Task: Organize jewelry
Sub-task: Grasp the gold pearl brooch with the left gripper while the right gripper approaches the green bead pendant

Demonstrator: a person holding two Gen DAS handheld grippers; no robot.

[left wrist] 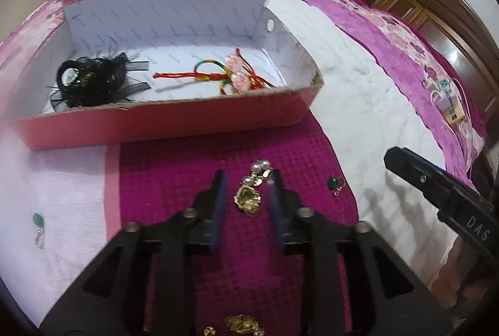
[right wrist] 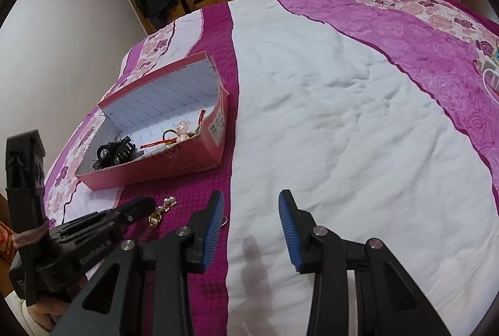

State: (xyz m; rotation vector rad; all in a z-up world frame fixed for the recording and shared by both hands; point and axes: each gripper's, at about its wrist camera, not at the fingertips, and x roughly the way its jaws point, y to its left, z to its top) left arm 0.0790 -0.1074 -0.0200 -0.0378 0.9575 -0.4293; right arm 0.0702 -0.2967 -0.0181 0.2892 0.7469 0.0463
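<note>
- While the pink box (left wrist: 174, 120) on the bed (left wrist: 349, 92) already held a black feathered hair clip (left wrist: 93, 80) at its 9 o'clock end and a tangle of red and multicoloured cords with pink charms (left wrist: 230, 74) toward 3 o'clock, the sorting looked roughly half done.
- The gold and pearl earring (left wrist: 252, 189) lay on the magenta strip of the bedspread, between the blue pads of the left gripper (left wrist: 248, 180); its jaws stood apart on either side of the piece, and I could not tell whether one pad touched it.
- Judged from that, the earring was the item in hand, not yet gripped or lifted.
- A green stone ring (left wrist: 335, 183) lay just beside it at 3 o'clock, loose on the bed.
- A green drop earring (left wrist: 39, 226) lay well apart at 9 o'clock on the white cloth.
- More gold pieces (left wrist: 243, 325) showed at 6 o'clock, under the left gripper's body.
- The right gripper (right wrist: 251, 202) hovered over the white cloth with its jaws wide apart and nothing between them.
- At least four pieces were left outside the box.
</note>
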